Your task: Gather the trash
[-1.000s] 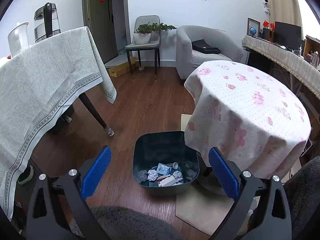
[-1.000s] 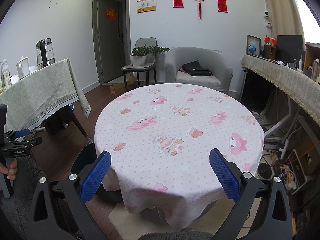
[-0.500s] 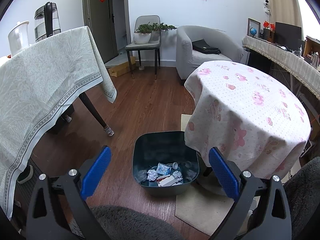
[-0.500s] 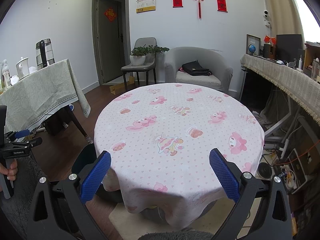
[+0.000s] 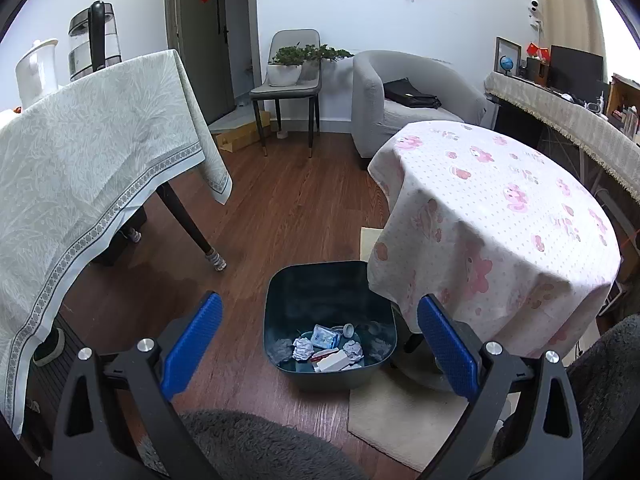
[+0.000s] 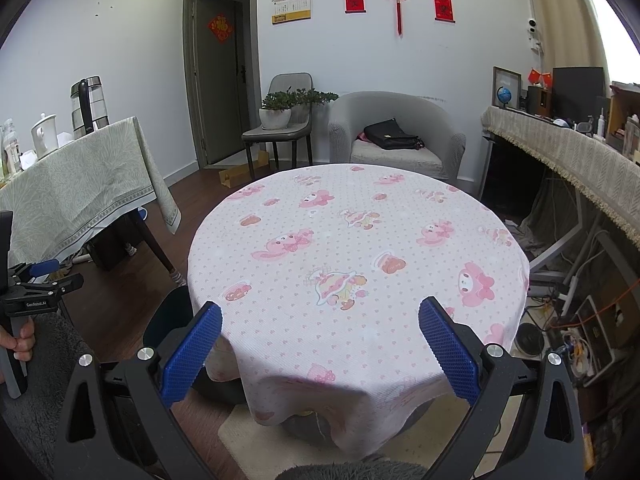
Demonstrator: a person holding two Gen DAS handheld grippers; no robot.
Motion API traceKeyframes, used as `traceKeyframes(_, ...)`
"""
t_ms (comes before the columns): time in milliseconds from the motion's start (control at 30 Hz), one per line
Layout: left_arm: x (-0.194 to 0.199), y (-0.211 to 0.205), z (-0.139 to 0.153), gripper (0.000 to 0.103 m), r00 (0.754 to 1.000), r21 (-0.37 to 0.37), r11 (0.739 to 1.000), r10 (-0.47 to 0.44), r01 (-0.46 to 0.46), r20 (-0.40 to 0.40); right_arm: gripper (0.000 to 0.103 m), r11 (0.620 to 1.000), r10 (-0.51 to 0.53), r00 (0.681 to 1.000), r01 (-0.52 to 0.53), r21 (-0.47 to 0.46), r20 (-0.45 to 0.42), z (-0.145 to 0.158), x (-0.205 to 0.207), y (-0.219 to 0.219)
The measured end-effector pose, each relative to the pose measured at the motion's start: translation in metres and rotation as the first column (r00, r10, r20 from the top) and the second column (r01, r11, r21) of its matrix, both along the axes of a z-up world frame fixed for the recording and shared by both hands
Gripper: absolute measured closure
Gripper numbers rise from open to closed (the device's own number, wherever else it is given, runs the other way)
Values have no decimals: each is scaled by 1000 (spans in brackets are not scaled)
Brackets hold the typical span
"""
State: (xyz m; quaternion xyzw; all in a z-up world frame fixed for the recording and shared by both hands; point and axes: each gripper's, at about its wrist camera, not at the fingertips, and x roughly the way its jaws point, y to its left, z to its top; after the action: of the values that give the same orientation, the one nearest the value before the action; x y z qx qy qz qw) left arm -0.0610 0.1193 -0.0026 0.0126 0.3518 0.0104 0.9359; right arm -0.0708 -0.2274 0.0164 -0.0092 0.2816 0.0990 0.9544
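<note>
Bin [image 5: 280, 312] sits on the floor ahead of and between the spread blue fingers [image 5: 192, 340] of the left gripper [image 5: 320, 344], tucked partly under the overhang of the pink tablecloth [image 5: 500, 216]; inside it, crumpled paper [image 5: 303, 348], a small blue packet [image 5: 325, 335] and a white carton [image 5: 334, 361] lie on the bottom; left gripper wide, nothing held. Right gripper [image 6: 320, 350] likewise wide and empty, its fingers [image 6: 448, 356] framing the near edge of the round table [image 6: 356, 248]; no trash visible on the cloth ahead of them, so collection looks largely done. Risks, as judgement: cloth hem hangs just beside the bin rim, so a low reach by either finger could snag and drag it; fisheye edges hide floor near the rug [image 5: 400, 420], so stray pieces could be missed.
</note>
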Motion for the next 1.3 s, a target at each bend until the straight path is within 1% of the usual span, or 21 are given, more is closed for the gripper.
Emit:
traceKeyframes(667,0,-5,-1,3,1000,19,1000,-12,12,-9,3,1000,0,1000,0,0,-3,0,0,0)
traceKeyframes(1300,1,-5,-3,3,1000,13,1000,-14,15,-19,3,1000,0,1000,-1,-7,-17,-6,-1,0)
